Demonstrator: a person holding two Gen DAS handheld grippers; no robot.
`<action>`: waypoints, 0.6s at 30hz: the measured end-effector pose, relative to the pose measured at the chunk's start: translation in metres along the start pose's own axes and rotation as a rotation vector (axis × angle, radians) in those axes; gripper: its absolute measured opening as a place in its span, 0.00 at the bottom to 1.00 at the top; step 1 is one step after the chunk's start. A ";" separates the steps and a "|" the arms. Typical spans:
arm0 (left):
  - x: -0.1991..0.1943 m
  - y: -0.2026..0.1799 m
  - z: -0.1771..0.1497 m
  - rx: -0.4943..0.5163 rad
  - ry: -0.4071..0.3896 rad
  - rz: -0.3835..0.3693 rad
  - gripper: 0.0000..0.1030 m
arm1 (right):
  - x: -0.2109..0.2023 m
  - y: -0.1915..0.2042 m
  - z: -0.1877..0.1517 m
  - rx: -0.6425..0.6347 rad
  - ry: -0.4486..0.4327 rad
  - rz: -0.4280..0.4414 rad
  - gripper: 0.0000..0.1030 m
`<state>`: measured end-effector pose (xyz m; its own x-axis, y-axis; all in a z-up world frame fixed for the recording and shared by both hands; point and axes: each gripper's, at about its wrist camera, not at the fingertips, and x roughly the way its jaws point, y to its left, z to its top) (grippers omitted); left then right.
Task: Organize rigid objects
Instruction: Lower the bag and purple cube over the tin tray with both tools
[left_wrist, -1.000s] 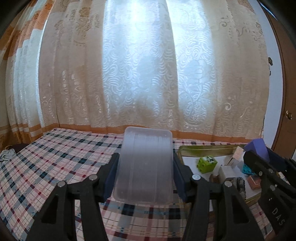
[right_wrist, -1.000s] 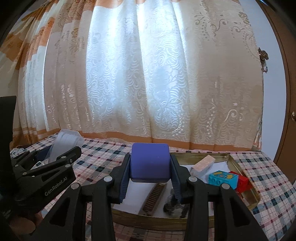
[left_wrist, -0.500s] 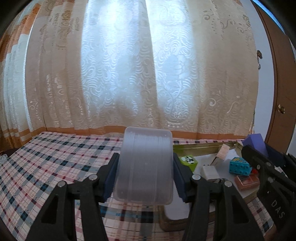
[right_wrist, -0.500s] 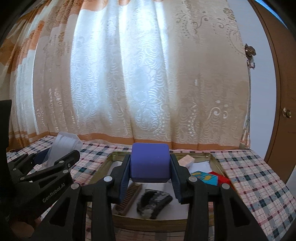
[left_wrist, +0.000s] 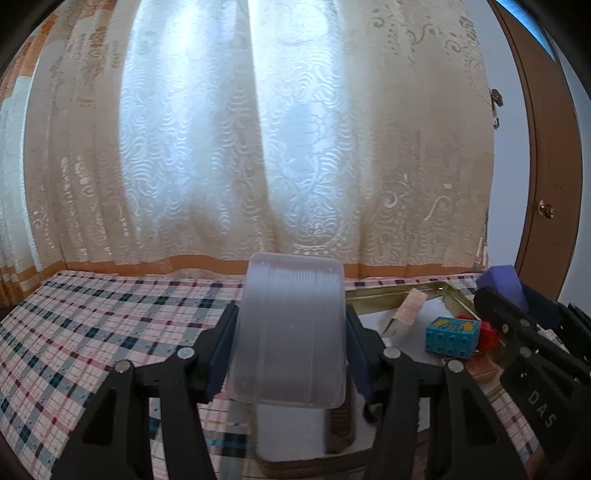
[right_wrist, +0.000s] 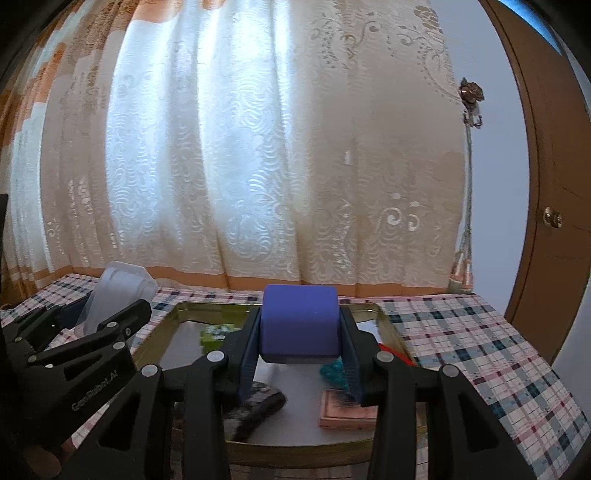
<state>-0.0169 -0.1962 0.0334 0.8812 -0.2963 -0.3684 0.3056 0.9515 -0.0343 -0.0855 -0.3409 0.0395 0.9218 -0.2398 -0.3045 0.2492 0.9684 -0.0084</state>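
My left gripper (left_wrist: 290, 354) is shut on a clear plastic container (left_wrist: 290, 332) and holds it above the near left edge of a gold metal tray (left_wrist: 391, 293). My right gripper (right_wrist: 299, 339) is shut on a blue cube (right_wrist: 299, 321) and holds it over the same tray (right_wrist: 173, 321). The tray holds a teal block (left_wrist: 452, 336), a red brick (left_wrist: 487, 334), a tan block (left_wrist: 408, 306), a pink flat box (right_wrist: 347, 410), a green block (right_wrist: 216, 332) and a dark brush (right_wrist: 258, 406). The right gripper (left_wrist: 517, 306) with its cube (left_wrist: 502, 282) shows at the left wrist view's right edge.
A plaid tablecloth (left_wrist: 92, 325) covers the table. A patterned curtain (left_wrist: 258, 147) hangs along the far edge. A wooden door (right_wrist: 554, 221) stands at the right. The left gripper (right_wrist: 85, 332) shows at the right wrist view's left side.
Both grippers have moved right along the table with their loads; the tray now sits lower and closer under them. The holds are unchanged.
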 end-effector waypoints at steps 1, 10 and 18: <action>0.001 -0.004 0.000 0.003 0.002 -0.007 0.53 | 0.001 -0.003 0.001 0.002 0.000 -0.007 0.42; 0.016 -0.028 -0.001 0.004 0.034 -0.042 0.53 | 0.010 -0.029 0.003 0.015 0.006 -0.068 0.42; 0.031 -0.044 -0.002 0.010 0.069 -0.069 0.53 | 0.021 -0.039 0.004 -0.011 0.008 -0.127 0.42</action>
<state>-0.0040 -0.2466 0.0215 0.8313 -0.3542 -0.4284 0.3686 0.9281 -0.0522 -0.0748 -0.3840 0.0377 0.8806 -0.3602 -0.3079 0.3605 0.9310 -0.0580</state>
